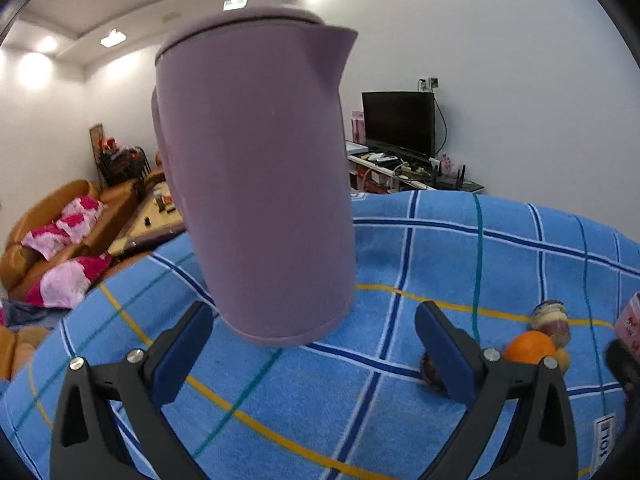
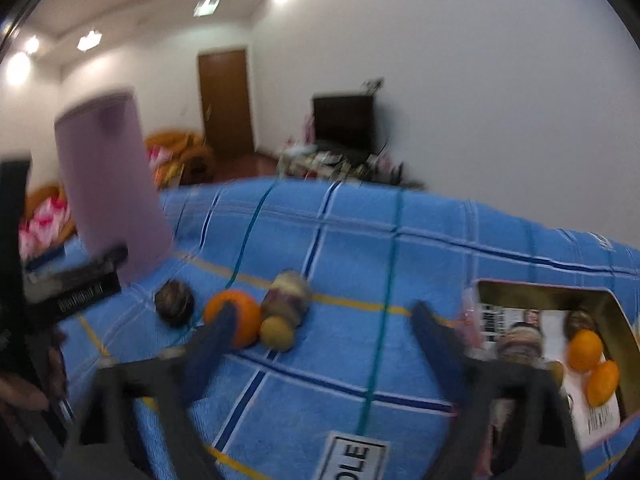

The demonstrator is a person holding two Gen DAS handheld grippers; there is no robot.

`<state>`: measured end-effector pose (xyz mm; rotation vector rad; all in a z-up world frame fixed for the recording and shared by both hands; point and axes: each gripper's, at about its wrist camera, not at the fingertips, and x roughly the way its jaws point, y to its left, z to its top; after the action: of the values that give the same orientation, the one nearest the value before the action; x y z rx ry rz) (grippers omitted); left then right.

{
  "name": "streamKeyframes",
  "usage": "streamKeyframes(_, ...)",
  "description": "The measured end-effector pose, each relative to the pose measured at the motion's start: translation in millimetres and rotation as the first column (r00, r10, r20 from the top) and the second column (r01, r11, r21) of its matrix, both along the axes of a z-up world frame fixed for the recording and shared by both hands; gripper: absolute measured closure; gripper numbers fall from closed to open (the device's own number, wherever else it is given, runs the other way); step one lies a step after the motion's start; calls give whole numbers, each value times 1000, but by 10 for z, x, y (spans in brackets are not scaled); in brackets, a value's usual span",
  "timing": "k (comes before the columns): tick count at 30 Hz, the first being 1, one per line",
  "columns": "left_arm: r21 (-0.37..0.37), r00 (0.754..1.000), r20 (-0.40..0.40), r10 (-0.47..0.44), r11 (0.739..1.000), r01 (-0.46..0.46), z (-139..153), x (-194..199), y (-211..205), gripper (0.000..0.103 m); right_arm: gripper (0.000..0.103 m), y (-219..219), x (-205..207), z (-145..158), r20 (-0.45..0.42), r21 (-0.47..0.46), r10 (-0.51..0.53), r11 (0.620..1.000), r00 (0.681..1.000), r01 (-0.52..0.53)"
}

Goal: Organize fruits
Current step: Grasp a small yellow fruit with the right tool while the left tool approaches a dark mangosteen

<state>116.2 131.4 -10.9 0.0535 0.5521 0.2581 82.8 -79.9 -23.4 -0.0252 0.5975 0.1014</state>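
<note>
Counting the loose fruit on the blue checked cloth (image 2: 320,240) over the desk gives four: one orange (image 2: 234,314), one small yellow fruit (image 2: 277,333) touching it, one striped purple-and-cream fruit (image 2: 286,294) just behind them, and one dark round fruit (image 2: 175,303) at nine o'clock of the orange. One open box (image 2: 548,294) sits at three o'clock of that group, holding two oranges (image 2: 585,350) and at least one striped fruit (image 2: 520,340); blur hides the rest. One purple jug (image 1: 256,184) stands at twelve o'clock of the left tongs (image 1: 316,344), whose jaws are spread wide with nothing between them, the jug base just beyond their tips. The right tongs (image 2: 324,328) are parted and empty over bare cloth, the near finger covering part of the orange. A sofa (image 1: 60,236) and one television (image 1: 398,122) lie beyond.
</note>
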Motion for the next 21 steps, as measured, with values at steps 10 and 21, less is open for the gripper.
streamKeyframes(10,-40,999,-28,-15,999,14,-4,27,41,0,40,168,440,-264,-214,4,90,996,973,-91)
streamKeyframes(21,-119,998,-50,-41,992,35,18,26,91,0,59,114,555,-411,-302,96,159,986,940,-136)
